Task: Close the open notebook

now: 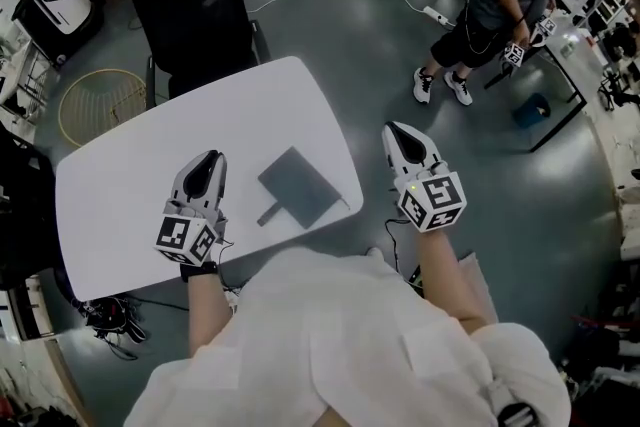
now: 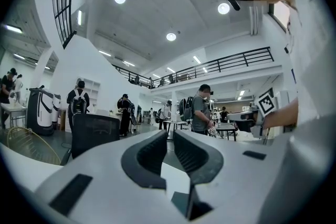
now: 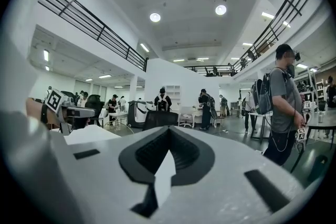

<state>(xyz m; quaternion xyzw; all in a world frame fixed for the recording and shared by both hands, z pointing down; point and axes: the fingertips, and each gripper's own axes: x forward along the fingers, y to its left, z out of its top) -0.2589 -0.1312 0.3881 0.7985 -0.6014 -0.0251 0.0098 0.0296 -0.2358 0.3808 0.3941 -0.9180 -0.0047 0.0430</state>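
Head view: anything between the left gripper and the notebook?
Nothing. The head view shows only bare white table between the left gripper and the notebook.

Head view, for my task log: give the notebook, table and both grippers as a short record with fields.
notebook: grey, looks closed, flat on table
table: white
left gripper: over table, left of notebook, jaws slightly apart, empty
right gripper: beyond table's right edge, jaws together, empty
chair: black, at table's far side
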